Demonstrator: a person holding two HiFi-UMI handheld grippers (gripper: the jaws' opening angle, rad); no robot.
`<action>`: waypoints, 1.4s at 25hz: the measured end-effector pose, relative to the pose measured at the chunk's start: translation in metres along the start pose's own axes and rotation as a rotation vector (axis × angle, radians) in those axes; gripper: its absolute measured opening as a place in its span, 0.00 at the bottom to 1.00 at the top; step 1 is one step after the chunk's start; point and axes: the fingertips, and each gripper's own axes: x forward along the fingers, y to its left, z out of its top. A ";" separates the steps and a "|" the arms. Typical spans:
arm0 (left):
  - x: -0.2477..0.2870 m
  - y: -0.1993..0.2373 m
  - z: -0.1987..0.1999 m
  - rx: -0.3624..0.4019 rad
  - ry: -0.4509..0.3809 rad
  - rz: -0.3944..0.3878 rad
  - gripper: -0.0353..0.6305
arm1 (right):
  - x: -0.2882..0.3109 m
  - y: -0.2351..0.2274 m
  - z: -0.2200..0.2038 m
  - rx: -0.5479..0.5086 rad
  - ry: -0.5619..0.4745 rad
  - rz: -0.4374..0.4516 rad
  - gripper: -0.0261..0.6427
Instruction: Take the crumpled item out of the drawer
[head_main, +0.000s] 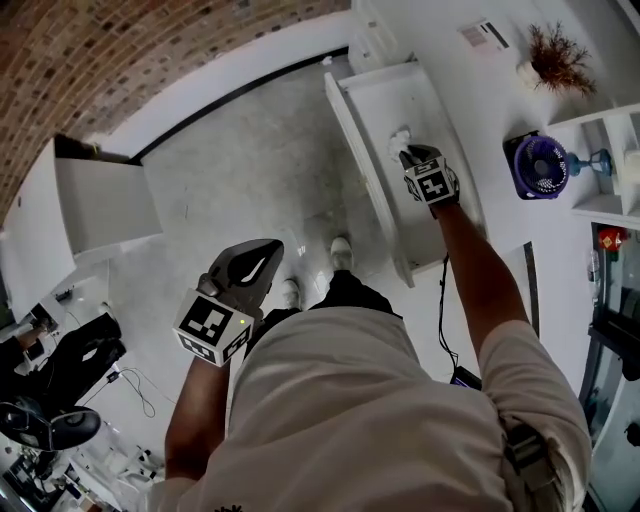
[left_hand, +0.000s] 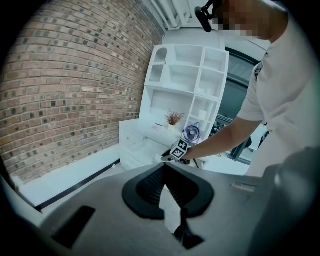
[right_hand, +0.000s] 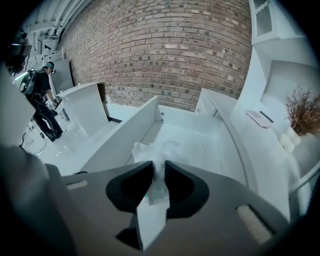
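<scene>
My right gripper (right_hand: 159, 162) has its jaws pinched shut on the crumpled item (right_hand: 152, 150): a fold of it is squeezed between the two pads and runs back through the gap toward the camera, and the rest puffs out past the tips. So I judge the grasp made, though the taking out is not yet done. In both the head view and the right gripper view the wad sits over the inside of the open drawer (right_hand: 200, 142), toward its far end and nearer the left wall. I cannot tell whether it rests on the drawer bottom or is already raised off it. What remains, as I read it, is to lift it above the side walls and carry it clear. The item looks like white tissue or thin paper, bunched into an irregular, ragged lump with soft creases. It seems light and easily crushed, so the hold may be on an outer fold only. The drawer is white, pulled well out, and I see nothing else in it. My left gripper (head_main: 262, 262) hangs low on the near left over the floor (head_main: 230, 180), well apart from the drawer, its tips together and nothing between them.
</scene>
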 end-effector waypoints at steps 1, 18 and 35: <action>-0.004 -0.002 0.000 0.007 -0.006 -0.007 0.06 | -0.007 0.002 0.002 0.002 -0.006 -0.006 0.18; -0.083 -0.023 -0.018 0.083 -0.095 -0.110 0.06 | -0.137 0.067 0.014 0.048 -0.097 -0.091 0.18; -0.169 -0.037 -0.075 0.108 -0.128 -0.202 0.06 | -0.253 0.199 0.027 0.078 -0.196 -0.127 0.18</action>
